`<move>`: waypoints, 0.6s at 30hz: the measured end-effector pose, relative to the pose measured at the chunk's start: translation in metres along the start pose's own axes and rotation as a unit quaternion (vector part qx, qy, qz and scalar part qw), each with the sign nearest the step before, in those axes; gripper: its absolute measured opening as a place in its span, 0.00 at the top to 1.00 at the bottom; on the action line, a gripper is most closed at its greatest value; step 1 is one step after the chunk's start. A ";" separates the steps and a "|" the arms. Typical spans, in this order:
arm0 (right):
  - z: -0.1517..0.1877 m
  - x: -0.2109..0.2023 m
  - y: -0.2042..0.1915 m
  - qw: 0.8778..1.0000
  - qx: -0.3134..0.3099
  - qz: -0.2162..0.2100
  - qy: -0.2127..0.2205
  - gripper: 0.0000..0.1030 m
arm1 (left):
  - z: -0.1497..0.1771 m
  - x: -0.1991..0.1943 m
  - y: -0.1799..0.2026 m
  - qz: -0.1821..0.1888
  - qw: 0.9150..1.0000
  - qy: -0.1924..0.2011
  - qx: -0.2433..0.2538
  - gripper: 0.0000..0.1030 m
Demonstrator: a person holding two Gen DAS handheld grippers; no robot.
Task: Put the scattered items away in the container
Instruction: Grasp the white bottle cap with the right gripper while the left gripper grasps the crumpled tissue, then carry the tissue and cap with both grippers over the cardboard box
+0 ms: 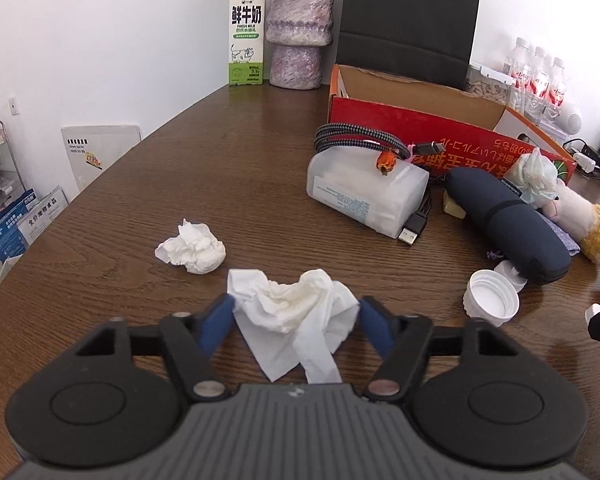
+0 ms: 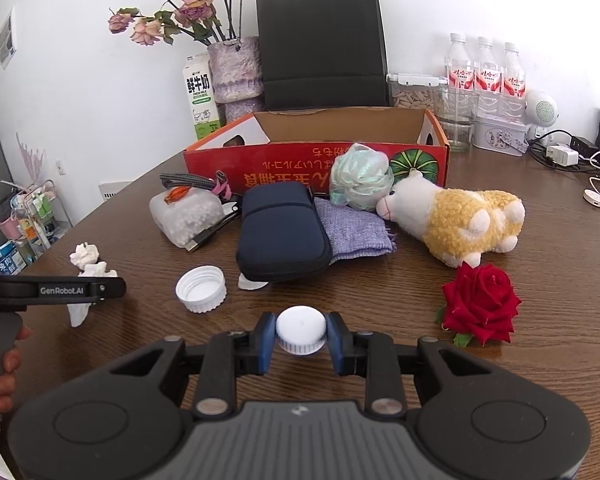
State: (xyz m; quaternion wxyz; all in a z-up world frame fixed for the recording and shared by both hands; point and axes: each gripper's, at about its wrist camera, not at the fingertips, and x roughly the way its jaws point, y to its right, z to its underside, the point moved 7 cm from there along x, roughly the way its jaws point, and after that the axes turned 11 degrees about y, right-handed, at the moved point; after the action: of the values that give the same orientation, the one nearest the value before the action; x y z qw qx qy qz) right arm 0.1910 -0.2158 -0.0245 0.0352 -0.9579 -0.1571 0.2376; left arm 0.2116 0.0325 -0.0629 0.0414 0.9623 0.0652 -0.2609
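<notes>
My left gripper (image 1: 296, 312) pinches the crumpled tissue (image 1: 296, 308). My right gripper (image 2: 300, 332) clamps a white cap (image 2: 300, 330); red box (image 2: 316, 160) at 12 o'clock.

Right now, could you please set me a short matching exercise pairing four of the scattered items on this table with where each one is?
Things:
1. small white cap
2. large crumpled tissue
3. red rose
4. coiled braided cable

Places:
A. on top of the translucent plastic box
B. between the blue pads of the left gripper
C. lying on the table, in front of the plush sheep
D. clamped in the right gripper

Pairs: 1-D, 2-B, 3-C, 4-A
</notes>
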 end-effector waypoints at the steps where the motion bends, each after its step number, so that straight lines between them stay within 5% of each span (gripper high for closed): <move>1: 0.000 0.001 0.000 1.000 0.001 -0.001 0.000 0.74 | 0.000 -0.001 0.000 0.002 1.000 0.003 0.000 0.47; 5: 0.001 0.001 0.001 1.000 0.002 -0.008 -0.002 0.74 | -0.001 -0.003 0.001 0.006 1.000 0.007 -0.003 0.68; 18: -0.004 0.000 0.005 1.000 -0.003 -0.006 0.008 0.74 | -0.009 -0.012 0.011 0.019 0.999 0.035 -0.008 0.84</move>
State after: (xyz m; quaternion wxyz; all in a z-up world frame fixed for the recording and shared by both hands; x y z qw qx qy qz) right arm 0.1947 -0.2199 -0.0217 0.0354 -0.9590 -0.1632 0.2292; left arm 0.2077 0.0219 -0.0485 0.0518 0.9714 0.0505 -0.2261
